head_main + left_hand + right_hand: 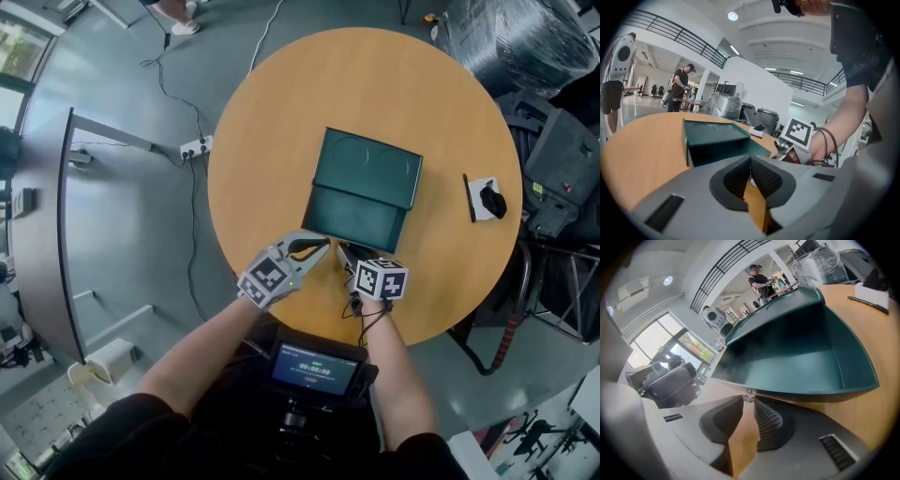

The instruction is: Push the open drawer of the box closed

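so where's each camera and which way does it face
Head view: on the head, steeply down at table and box; forearms, left gripper, right gripper show.
Left gripper view: on it, facing the box's side; its fingers, the right hand.
Right gripper view: on it, facing into the drawer; its fingers on the knob.
All share the box.

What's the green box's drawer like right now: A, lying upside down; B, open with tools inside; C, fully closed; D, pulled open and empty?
D: the drawer sticks out of the green box, and the right gripper view shows its inside bare.
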The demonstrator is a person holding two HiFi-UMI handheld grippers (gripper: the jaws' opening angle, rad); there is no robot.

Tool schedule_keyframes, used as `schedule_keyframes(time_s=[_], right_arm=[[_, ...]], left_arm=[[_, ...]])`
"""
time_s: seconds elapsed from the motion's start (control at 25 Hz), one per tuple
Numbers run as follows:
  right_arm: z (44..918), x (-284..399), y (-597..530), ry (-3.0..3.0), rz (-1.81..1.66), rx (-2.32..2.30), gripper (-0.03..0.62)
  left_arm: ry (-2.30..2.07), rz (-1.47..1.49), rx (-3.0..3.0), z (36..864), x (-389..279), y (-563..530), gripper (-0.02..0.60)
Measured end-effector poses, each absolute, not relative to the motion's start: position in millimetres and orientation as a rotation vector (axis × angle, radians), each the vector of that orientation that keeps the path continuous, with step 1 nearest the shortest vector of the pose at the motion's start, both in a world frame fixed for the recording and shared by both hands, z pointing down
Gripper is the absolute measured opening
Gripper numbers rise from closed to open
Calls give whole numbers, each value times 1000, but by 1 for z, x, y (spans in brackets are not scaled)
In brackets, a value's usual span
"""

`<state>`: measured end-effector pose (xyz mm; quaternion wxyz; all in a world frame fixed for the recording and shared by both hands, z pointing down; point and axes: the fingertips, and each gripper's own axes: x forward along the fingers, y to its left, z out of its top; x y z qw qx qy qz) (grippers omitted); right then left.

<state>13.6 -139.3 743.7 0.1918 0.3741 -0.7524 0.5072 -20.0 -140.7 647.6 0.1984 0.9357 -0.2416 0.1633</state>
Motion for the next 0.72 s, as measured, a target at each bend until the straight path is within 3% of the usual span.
schedule_keyframes(time_s=[0.72], right_arm=[[738,23,-190,-2113,1427,1116,94]], left_arm=[[-647,472,2601,656,-14,-183,32]])
